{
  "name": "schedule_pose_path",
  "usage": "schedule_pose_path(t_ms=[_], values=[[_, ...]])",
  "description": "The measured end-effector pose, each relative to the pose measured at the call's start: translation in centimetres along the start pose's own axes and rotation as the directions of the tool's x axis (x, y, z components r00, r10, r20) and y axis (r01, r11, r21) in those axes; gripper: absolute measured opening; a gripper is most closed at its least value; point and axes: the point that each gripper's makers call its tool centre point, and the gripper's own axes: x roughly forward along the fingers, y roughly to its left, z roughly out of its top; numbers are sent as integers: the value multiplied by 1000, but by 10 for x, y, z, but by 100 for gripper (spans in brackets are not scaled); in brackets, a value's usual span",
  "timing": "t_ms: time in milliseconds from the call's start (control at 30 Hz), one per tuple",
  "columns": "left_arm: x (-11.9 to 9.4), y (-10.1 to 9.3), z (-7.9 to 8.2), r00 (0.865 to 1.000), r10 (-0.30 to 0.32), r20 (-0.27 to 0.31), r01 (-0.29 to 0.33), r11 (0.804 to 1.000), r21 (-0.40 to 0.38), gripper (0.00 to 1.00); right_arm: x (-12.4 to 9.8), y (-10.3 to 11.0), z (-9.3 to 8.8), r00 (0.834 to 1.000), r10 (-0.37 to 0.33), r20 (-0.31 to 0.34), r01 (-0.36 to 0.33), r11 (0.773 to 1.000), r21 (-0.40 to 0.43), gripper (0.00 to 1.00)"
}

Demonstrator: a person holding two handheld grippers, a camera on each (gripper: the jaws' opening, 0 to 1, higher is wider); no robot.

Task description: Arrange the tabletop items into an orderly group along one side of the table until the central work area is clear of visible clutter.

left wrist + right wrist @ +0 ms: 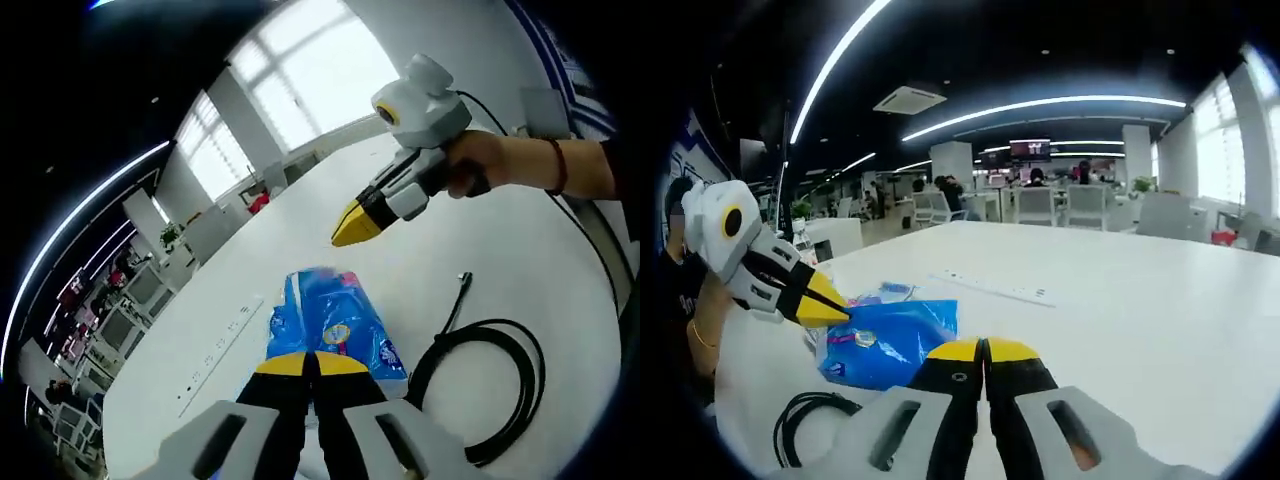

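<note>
1. Left gripper view: the left gripper rises from the bottom centre, its yellow-tipped fingers pressed together just in front of a blue packet lying on the white table.
2. To the lower right a black cable lies coiled, its plug end pointing up the frame.
3. At upper right a hand holds the right gripper above the table, fingers closed, pinching nothing.
4. A white power strip lies at left.
5. Right gripper view: the right gripper sits at bottom centre, fingers together and empty.
6. The blue packet lies left of centre; the left gripper's closed tip touches or hangs just over its left edge.
7. The cable is at lower left and the power strip beyond the packet.
</note>
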Motion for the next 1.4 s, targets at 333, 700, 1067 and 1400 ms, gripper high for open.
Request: schedule_pose_path(t_ms=[333,700,1067,1400], values=[[19,-11,11,997,-56,51,56,998,-1,0,-17,-9,-16,999,-12,-36,11,1000,-23,0],[25,-18,29,996,-54,73,51,997,50,0,-33,-16,-26,998,-26,-55,21,996,-82,0],[21,-35,58,985,-92,146,70,987,144,0,-42,-19,-38,997,-13,-72,10,999,-47,20],[20,-41,72,978,-105,178,71,980,188,0,-54,-27,-34,998,-31,-46,30,999,-24,1]])
